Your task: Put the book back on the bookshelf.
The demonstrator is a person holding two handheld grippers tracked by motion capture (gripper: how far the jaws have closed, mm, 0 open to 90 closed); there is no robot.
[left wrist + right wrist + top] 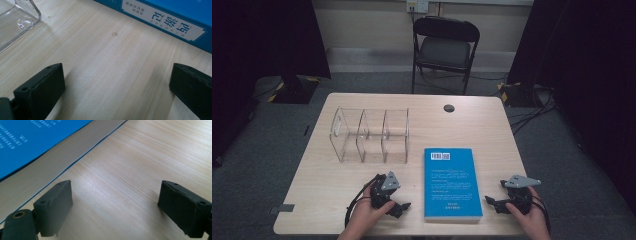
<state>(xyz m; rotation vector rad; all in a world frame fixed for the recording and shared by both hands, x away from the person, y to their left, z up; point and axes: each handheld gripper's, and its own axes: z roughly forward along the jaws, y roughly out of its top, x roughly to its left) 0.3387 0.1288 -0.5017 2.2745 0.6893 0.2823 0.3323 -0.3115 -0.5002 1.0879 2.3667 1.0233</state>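
A blue paperback book lies flat near the table's front edge, back cover up with a barcode at its far end. My left gripper rests on the table just left of the book, open and holding nothing. Its view shows bare wood between the jaws and the book's spine a little beyond. My right gripper sits just right of the book, also open and holding nothing. In its view the book's page edge runs close past the left jaw.
A clear acrylic organiser with three compartments stands behind my left gripper; its corner appears in the left gripper view. A cable hole sits at the table's back. A black folding chair stands beyond the table.
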